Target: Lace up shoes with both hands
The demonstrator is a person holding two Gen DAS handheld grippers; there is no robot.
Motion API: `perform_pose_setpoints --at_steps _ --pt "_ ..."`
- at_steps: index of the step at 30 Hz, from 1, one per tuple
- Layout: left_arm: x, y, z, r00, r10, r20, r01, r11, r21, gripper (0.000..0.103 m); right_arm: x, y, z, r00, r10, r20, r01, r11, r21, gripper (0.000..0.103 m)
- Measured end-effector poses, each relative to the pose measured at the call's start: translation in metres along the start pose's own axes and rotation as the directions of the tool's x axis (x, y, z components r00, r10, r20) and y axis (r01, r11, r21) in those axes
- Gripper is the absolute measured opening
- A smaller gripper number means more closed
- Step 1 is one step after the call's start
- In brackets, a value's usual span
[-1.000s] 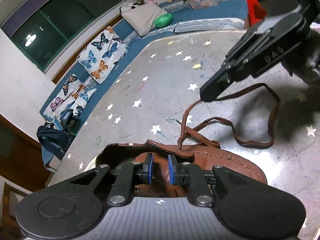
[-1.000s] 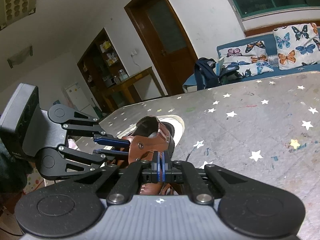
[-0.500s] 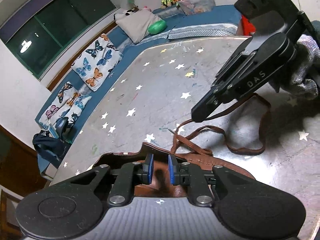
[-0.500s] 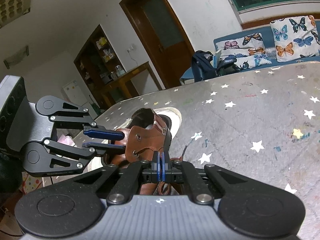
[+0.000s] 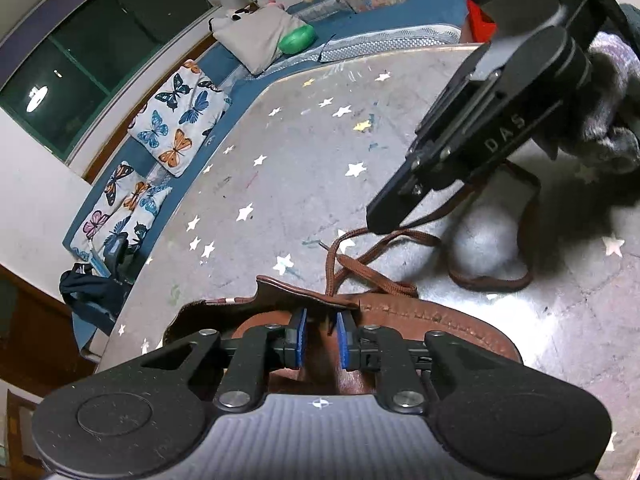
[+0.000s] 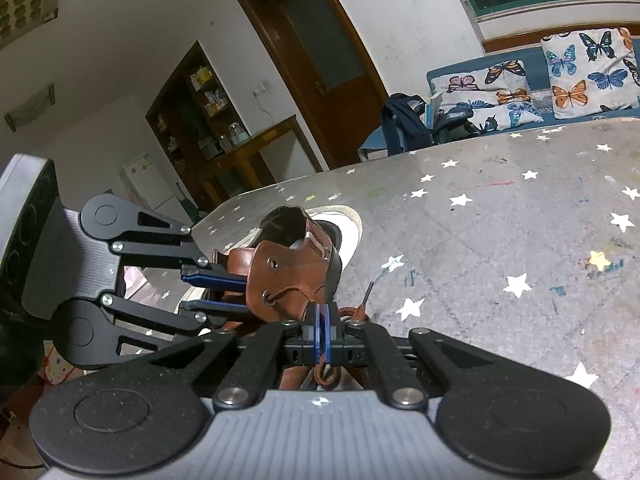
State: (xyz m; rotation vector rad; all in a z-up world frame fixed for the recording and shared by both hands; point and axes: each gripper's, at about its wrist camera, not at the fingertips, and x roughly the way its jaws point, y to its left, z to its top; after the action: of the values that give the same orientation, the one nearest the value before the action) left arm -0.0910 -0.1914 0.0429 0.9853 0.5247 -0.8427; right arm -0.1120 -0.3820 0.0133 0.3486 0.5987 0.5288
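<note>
**Lacing a brown shoe on the starred surface**

Spreading wide and bare beyond the shoe, the surface [image 5: 304,168] ends at a curved edge beside a blue sofa [image 5: 224,80]. The shoe [image 6: 288,280] lies near that surface's door-side edge. The left gripper [image 5: 319,338] clamps its eyelet flap. Only the right view shows the right gripper [image 6: 323,338] clenched on the lace [image 5: 492,280].

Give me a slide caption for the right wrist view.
Right gripper pinches the brown lace while left gripper holds the shoe.

Brown leather shoe [image 6: 296,276] upright on star-patterned table [image 5: 304,184], brown lace [image 5: 492,280] partly threaded, looping loose alongside.
</note>
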Motion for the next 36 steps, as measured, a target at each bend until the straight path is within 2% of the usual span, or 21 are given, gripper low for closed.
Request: perform_pose_setpoints --at_steps 1,5,8,10,13,18,20,21,23,24,28,31,34,36 --pt "0.002 -0.001 -0.001 1.0 0.003 -0.001 -0.003 1.0 0.001 0.017 0.0 0.0 0.0 1.0 0.001 -0.001 -0.001 1.0 -0.001 0.002" --pt "0.002 -0.01 -0.005 1.0 0.025 0.009 -0.025 1.0 -0.012 0.003 0.002 0.003 -0.001 1.0 0.004 -0.004 -0.004 1.0 -0.007 0.003" --pt "-0.001 -0.024 -0.006 0.994 0.104 0.013 -0.104 0.995 -0.005 0.002 0.004 0.004 0.0 1.0 0.004 -0.007 -0.004 1.0 -0.009 0.004" --pt "-0.002 -0.032 -0.005 0.984 0.179 -0.001 -0.179 0.984 -0.017 0.002 0.005 0.004 0.0 1.0 0.003 -0.01 -0.003 1.0 -0.01 0.005" --pt "-0.007 -0.047 -0.003 0.952 0.305 -0.022 -0.306 0.952 -0.023 0.003 0.005 0.004 -0.001 1.0 -0.004 -0.011 0.004 1.0 -0.011 0.005" --pt "-0.017 -0.067 -0.005 0.863 0.503 -0.049 -0.504 0.863 -0.029 0.002 0.006 0.006 -0.001 1.0 -0.018 -0.016 0.017 1.0 -0.02 0.007" --pt "-0.025 -0.066 -0.007 0.84 0.541 -0.05 -0.543 0.838 -0.055 0.002 0.005 0.012 -0.001 1.0 -0.02 -0.012 0.02 0.998 -0.052 0.014" --pt "-0.029 -0.063 -0.008 0.836 0.546 -0.052 -0.549 0.832 -0.084 0.002 0.004 0.016 0.0 1.0 -0.021 -0.009 0.02 0.997 -0.072 0.017" --pt "-0.037 -0.056 -0.008 0.835 0.547 -0.051 -0.549 0.825 -0.137 0.002 0.005 0.026 0.001 1.0 -0.021 -0.003 0.02 0.992 -0.121 0.033" --pt "-0.041 -0.053 -0.008 0.835 0.548 -0.05 -0.549 0.82 -0.162 0.002 0.007 0.032 0.002 1.0 -0.021 0.001 0.021 0.989 -0.149 0.036" --pt "-0.048 -0.045 -0.009 0.837 0.545 -0.05 -0.54 0.809 -0.231 0.002 0.023 0.053 0.002 1.0 -0.019 -0.006 0.017 0.972 -0.233 0.038" --pt "-0.052 -0.047 -0.01 0.828 0.558 -0.047 -0.55 0.795 -0.255 0.003 0.038 0.064 -0.001 0.999 -0.039 -0.015 0.033 0.96 -0.279 0.038" --pt "-0.058 -0.049 -0.012 0.81 0.584 -0.055 -0.573 0.767 -0.288 0.003 0.049 0.075 -0.009 0.993 -0.113 0.019 0.113 0.934 -0.338 0.038" --pt "-0.062 -0.048 -0.015 0.783 0.619 -0.068 -0.607 0.734 -0.304 0.003 0.048 0.081 -0.015 0.984 -0.166 0.064 0.178 0.916 -0.361 0.041"
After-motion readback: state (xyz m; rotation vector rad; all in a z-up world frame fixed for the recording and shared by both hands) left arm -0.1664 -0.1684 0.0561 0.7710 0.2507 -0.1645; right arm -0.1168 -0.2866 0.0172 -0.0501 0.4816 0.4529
